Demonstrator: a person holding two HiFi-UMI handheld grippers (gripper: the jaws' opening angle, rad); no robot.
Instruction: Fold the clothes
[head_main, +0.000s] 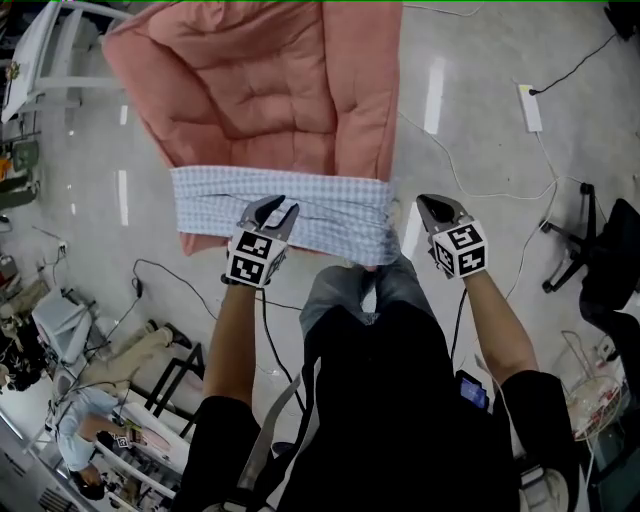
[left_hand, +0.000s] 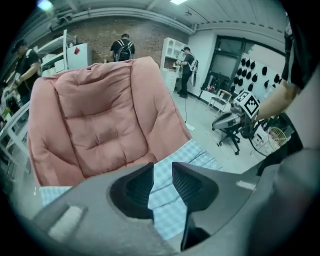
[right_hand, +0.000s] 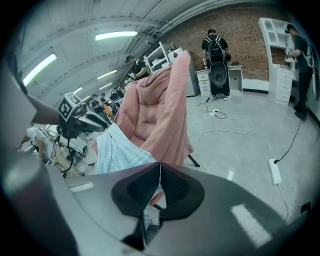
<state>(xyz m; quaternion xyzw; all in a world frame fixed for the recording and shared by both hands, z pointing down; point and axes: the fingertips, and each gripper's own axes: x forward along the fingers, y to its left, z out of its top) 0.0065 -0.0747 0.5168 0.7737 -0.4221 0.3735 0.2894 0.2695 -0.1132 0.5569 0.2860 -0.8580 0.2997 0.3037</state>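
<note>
Floor (head_main: 480, 60) glossy grey; pink cushion (head_main: 260, 80) under checked cloth (head_main: 300, 205)

No word, number or brand name can be read anywhere. The nearest things to signs are black-and-white square code patterns — on the cubes of the left gripper (head_main: 281, 207) and the right gripper (head_main: 428, 203) — which carry no lettering.

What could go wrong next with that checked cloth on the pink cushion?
1. The light blue checked cloth lies along the front edge of the pink quilted cushion, its right end drooping; a one-sided tug might slide it to the floor.
2. The left gripper hangs open over the cloth; closing too deep could pinch the cushion too.
3. The right gripper is shut beside the cloth, so it must open before grabbing.
</note>
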